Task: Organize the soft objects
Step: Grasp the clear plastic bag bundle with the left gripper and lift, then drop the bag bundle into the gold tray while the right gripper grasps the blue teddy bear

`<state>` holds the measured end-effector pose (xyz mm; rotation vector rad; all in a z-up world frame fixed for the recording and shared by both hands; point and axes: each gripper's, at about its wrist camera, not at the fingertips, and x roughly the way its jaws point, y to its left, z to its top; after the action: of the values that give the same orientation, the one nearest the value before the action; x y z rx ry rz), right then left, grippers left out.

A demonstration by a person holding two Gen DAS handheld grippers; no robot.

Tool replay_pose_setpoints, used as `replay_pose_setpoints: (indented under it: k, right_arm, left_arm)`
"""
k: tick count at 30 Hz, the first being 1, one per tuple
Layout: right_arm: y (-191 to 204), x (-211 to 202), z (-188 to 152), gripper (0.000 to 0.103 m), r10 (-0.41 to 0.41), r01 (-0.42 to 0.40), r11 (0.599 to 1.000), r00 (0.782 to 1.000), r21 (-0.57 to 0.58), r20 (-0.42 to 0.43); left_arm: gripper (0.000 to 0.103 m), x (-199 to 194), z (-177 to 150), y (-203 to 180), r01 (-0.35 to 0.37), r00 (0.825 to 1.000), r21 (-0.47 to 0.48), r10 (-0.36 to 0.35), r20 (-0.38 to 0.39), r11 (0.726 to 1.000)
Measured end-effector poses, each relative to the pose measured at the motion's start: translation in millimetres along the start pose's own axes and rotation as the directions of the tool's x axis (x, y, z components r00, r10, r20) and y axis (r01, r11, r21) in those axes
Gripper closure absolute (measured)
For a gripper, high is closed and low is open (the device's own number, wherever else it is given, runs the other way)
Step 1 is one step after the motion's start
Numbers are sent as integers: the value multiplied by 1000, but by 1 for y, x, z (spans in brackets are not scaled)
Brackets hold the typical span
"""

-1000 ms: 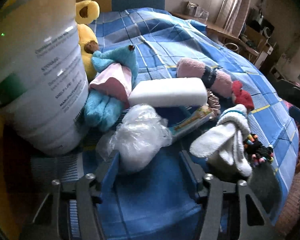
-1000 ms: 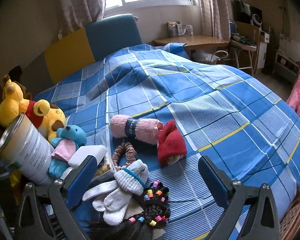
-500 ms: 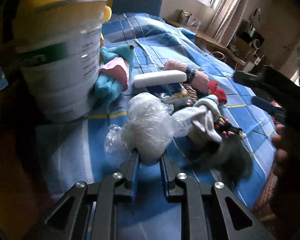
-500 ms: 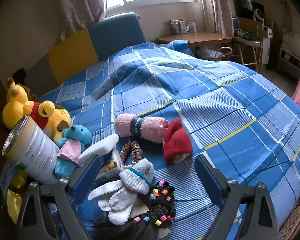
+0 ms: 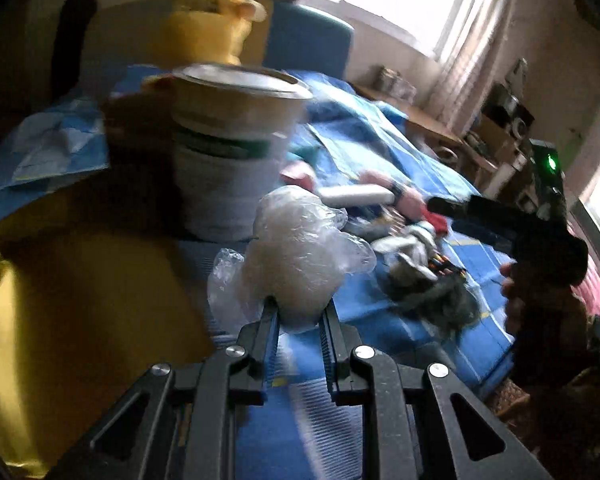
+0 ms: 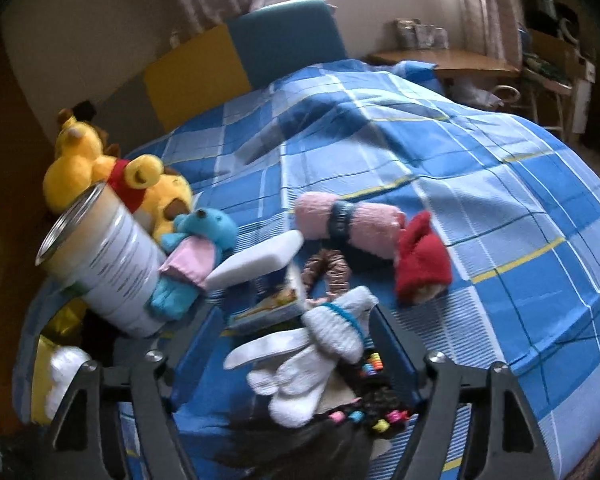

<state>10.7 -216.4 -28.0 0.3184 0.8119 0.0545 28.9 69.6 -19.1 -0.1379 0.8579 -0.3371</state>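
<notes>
With the left claw (image 5: pixel 298 322) pinched tight on the crumpled plastic bag (image 5: pixel 296 256), the bag hangs clear of the bed (image 6: pixel 440 168), just in front of the open tin can (image 5: pixel 236 160). Judgement: if the can is the bin, carry the bag over the rim before letting go, and keep the loose film from snagging. Right claw (image 6: pixel 284 354) is closing around the white gloves (image 6: pixel 300 360), pads not yet pressing; centre them and avoid the beaded hair ties (image 6: pixel 372 388) beside them.
</notes>
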Motion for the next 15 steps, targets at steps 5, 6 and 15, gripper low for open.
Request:
replay_pose_setpoints:
  k: [5, 6, 15]
  right_arm:
    - [14, 6, 3, 41, 70, -69, 998, 997, 9, -44]
    - [16, 9, 4, 44, 85, -85, 996, 995, 17, -55]
    - [63, 81, 45, 45, 167, -155, 984, 971, 84, -172]
  left_arm:
    - [83, -14, 0, 44, -75, 997, -84, 77, 22, 994]
    - [83, -16, 0, 55, -91, 995, -109, 94, 22, 990]
    - [83, -14, -2, 111, -180, 983, -222, 183, -5, 958]
